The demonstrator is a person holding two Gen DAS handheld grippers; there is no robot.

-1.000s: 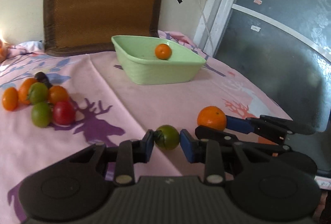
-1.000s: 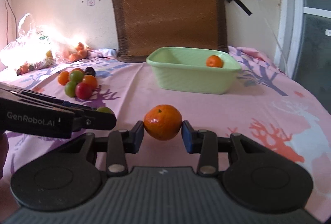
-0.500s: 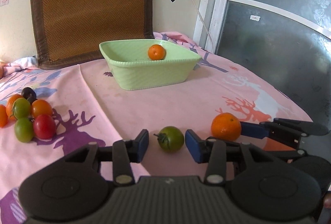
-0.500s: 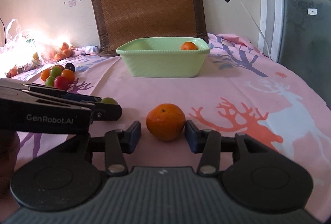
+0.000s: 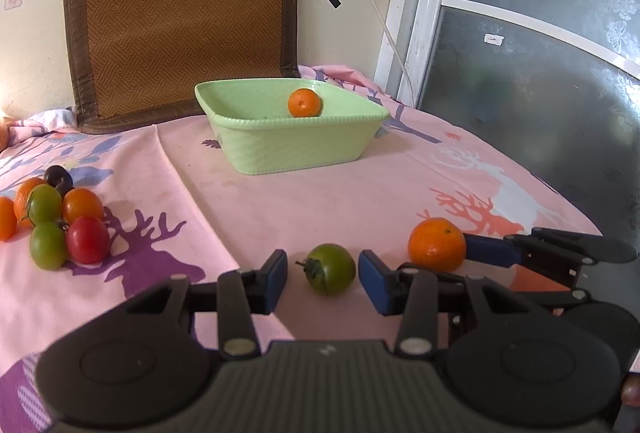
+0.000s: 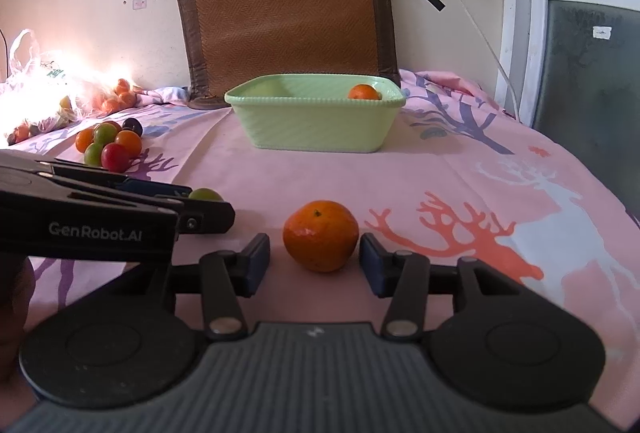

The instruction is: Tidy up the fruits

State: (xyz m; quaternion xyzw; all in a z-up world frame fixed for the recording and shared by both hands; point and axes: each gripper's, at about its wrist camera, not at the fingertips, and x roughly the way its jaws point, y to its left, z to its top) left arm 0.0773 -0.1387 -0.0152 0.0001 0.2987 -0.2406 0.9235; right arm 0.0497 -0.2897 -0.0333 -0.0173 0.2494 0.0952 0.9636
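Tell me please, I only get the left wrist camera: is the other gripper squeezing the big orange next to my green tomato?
Observer: No. In the right wrist view the right gripper has just been opening. The orange sits on the cloth between its pads, with a gap on each side.
Operator: Is there more fruit that I can't see?
Observer: Yes. Far left by the wall there is a plastic bag, with small orange fruits lying beside it.
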